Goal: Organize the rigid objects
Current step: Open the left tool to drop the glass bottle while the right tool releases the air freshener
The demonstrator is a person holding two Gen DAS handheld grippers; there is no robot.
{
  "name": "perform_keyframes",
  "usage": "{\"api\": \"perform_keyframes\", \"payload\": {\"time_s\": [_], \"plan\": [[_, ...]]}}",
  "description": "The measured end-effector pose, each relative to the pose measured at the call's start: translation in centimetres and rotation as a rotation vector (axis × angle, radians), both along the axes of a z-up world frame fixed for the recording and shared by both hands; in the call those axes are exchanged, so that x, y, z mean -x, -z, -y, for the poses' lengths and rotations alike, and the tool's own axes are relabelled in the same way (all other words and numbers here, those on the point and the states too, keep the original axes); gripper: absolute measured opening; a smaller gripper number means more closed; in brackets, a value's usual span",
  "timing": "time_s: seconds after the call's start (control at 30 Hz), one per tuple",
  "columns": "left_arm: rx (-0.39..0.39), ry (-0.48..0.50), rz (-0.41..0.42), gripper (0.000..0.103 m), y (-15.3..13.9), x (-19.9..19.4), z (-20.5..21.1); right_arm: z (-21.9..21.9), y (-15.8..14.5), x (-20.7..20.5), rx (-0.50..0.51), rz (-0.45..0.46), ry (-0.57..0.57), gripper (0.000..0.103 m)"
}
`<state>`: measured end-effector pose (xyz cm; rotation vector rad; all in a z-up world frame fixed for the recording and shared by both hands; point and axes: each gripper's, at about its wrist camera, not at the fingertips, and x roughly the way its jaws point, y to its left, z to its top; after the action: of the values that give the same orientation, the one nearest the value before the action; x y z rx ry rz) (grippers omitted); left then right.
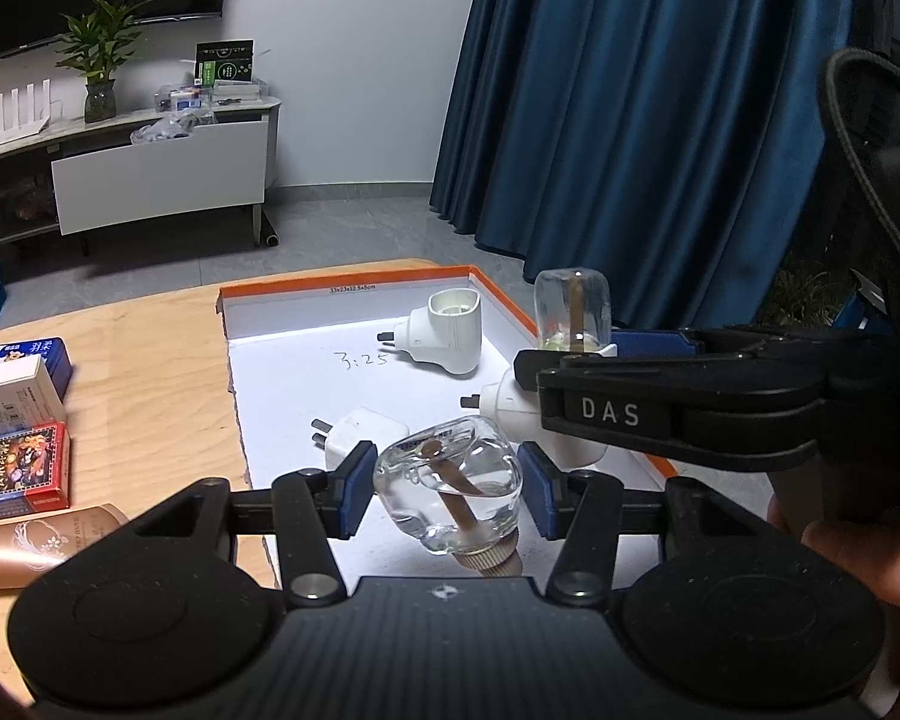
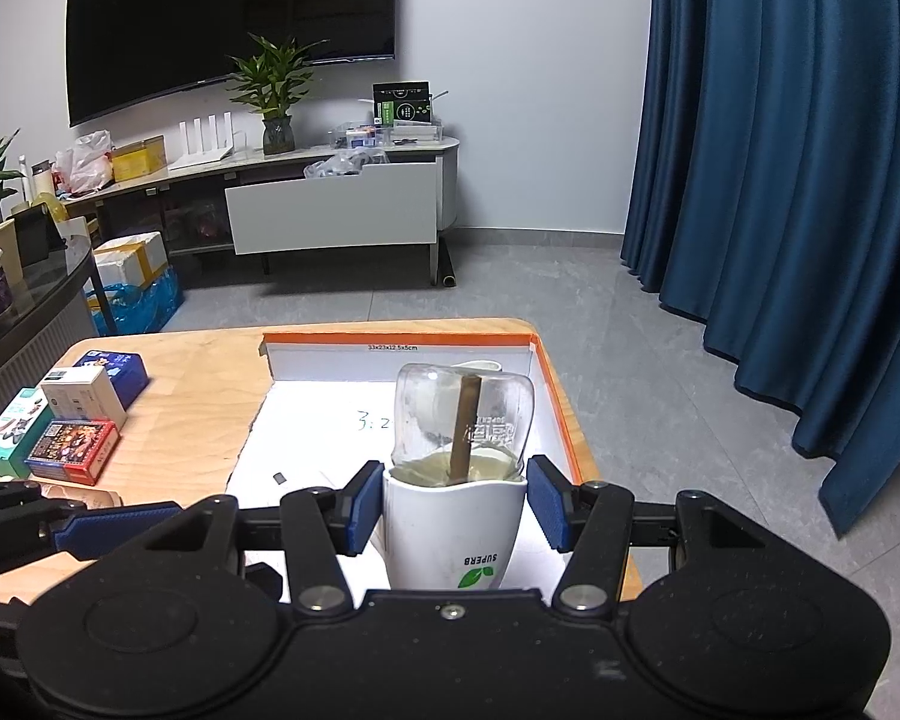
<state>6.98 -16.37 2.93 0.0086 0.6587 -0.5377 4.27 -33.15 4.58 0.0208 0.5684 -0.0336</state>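
Tray (image 1: 282, 300) sat on bench (image 1: 150, 348), plug units lying inside. Left hand-held gripper (image 1: 447, 489) pinched clear refill bottle (image 1: 450, 486) over tray's near edge. Right hand-held gripper (image 2: 455, 504) clamped white heater unit (image 2: 453, 531) upright over tray, probably so bottle screwed in stayed level.

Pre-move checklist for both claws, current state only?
1. Left claw around loose clear bottle: pads beside it, contact cannot tell.
2. Bottle tilted, cap toward camera: not ok for upright placing.
3. Right claw on white vaporizer with bottle seated: left pad close, right pad shows gap; cannot tell.
4. Open space in orange-edged tray: ok.
5. Claws close to each other: not ok.
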Motion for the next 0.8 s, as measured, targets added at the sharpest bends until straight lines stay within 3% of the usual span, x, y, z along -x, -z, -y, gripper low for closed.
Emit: {"api": "perform_keyframes", "payload": {"time_s": [0.23, 0.4, 0.5, 0.8], "plan": [[-0.006, 0.004, -0.006, 0.052, 0.2, -0.2, 0.3, 0.6, 0.2, -1.3, -0.030, -0.025, -0.037, 0.064], [-0.014, 0.003, -0.010, 0.052, 0.3, -0.3, 0.4, 2.5, 0.8, -3.9, -0.149, -0.114, -0.079, 0.064], [-0.022, 0.005, -0.011, 0.052, 0.4, -0.4, 0.6, 3.3, 0.2, -4.3, -0.107, -0.068, -0.015, 0.074], [-0.029, 0.034, -0.018, 0.052, 1.0, -1.2, 2.1, 4.9, -2.8, -0.4, -0.061, 0.071, 0.059, 0.076]]}}
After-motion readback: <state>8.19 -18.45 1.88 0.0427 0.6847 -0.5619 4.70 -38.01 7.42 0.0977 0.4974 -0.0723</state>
